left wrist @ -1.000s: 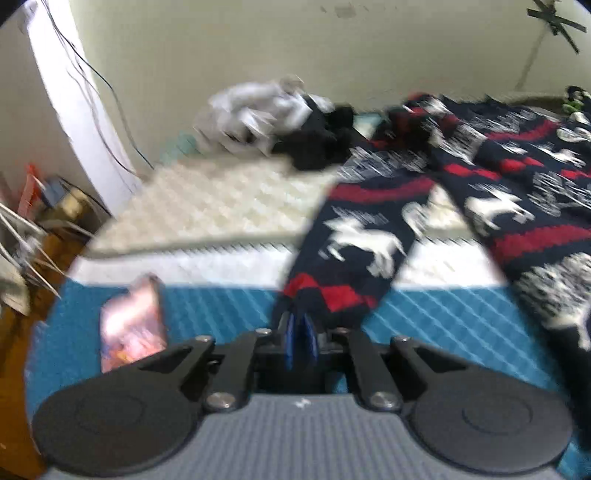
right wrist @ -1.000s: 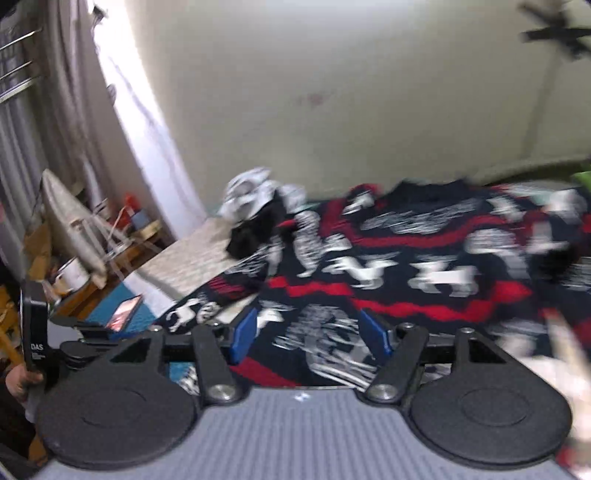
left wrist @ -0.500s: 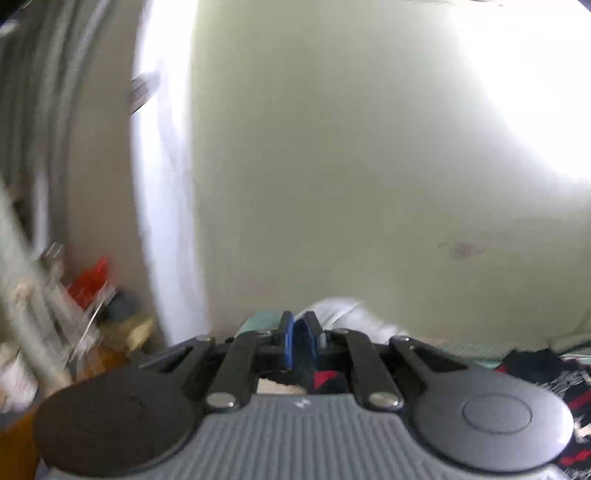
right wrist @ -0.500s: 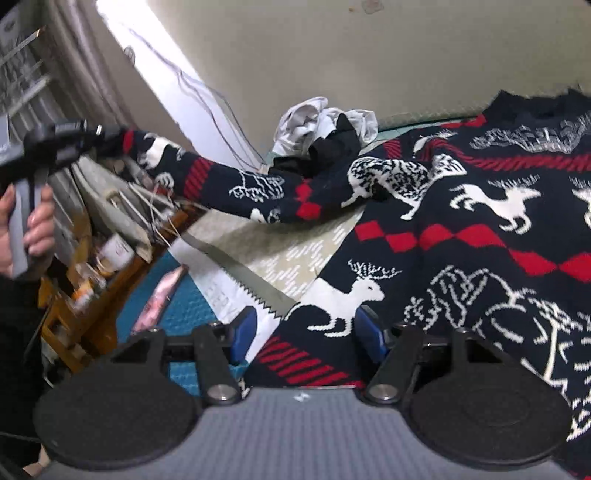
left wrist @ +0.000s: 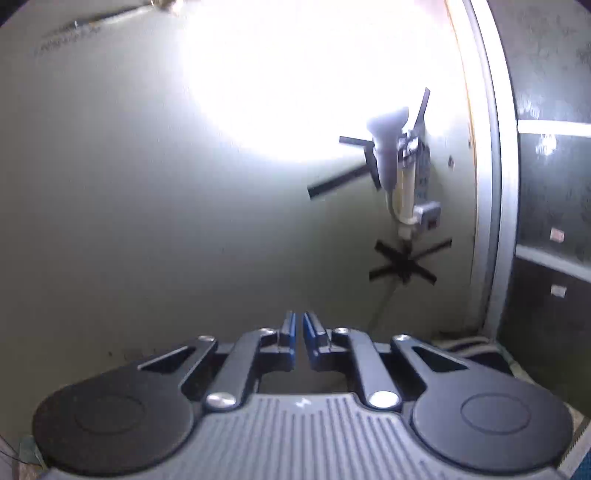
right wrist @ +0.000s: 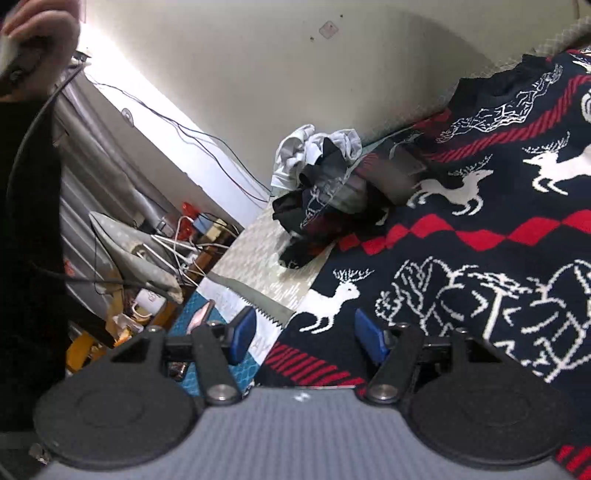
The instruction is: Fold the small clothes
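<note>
A navy sweater (right wrist: 480, 236) with white reindeer and red bands lies spread on the bed. Its left sleeve (right wrist: 369, 184) is motion-blurred, draped over the small clothes pile. My right gripper (right wrist: 304, 325) stands open just above the sweater's lower left hem corner, with nothing between its blue pads (right wrist: 242, 332). My left gripper (left wrist: 298, 325) is shut, raised and facing the bare wall, and no cloth shows between its pads. In the right wrist view, the person's hand (right wrist: 37, 29) holding it is high at the top left.
A pile of white and black clothes (right wrist: 314, 155) lies by the wall. The cream quilt (right wrist: 258, 251) and a phone (right wrist: 199, 314) lie left of the sweater. An ironing board (right wrist: 136, 254) and clutter stand beside the bed. A taped lamp fixture (left wrist: 399, 173) is on the wall.
The left gripper swung up and away from the bed to face the wall. The sleeve it held stretched out has left it and dropped over the pile. The right gripper sank slightly and rolled.
</note>
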`<action>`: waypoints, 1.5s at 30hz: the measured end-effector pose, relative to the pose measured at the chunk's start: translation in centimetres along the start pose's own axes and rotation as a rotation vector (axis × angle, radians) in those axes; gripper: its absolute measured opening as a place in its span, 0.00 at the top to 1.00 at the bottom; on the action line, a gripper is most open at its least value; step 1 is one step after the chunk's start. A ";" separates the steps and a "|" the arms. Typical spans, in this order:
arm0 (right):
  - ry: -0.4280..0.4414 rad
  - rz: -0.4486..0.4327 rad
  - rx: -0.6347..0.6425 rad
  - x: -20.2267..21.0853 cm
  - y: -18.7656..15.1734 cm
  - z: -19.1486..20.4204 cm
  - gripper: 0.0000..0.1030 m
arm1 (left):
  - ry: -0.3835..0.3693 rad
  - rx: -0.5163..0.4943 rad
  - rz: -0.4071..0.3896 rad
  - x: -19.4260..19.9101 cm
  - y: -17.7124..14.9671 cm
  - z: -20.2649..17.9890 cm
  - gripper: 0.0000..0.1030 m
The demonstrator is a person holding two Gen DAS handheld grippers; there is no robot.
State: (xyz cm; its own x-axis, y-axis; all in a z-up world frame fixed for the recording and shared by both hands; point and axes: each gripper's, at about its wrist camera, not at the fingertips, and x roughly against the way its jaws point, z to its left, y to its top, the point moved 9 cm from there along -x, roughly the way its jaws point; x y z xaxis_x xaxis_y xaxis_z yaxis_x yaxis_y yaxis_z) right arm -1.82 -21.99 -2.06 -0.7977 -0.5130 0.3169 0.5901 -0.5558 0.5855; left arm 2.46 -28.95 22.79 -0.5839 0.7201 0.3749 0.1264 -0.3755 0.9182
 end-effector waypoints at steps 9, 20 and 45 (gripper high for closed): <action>-0.292 -0.100 0.270 5.3 4.3 -2.7 0.39 | 0.241 0.149 0.201 3.4 -13.0 15.8 0.84; -0.306 -0.112 -0.128 5.5 9.5 -9.3 0.33 | 0.304 0.262 0.244 10.0 -21.4 21.6 0.68; -0.442 -0.456 -0.139 15.5 22.6 -15.5 0.87 | 0.048 0.436 0.541 -14.1 -28.3 13.6 0.41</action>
State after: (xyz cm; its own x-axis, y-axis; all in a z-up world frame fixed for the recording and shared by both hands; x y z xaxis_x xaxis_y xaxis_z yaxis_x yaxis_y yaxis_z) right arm 1.02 -52.61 4.54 -0.9302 0.0955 0.3543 0.1674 -0.7488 0.6413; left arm 18.06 -20.55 -6.77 -0.3822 0.4674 0.7972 0.7139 -0.3985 0.5758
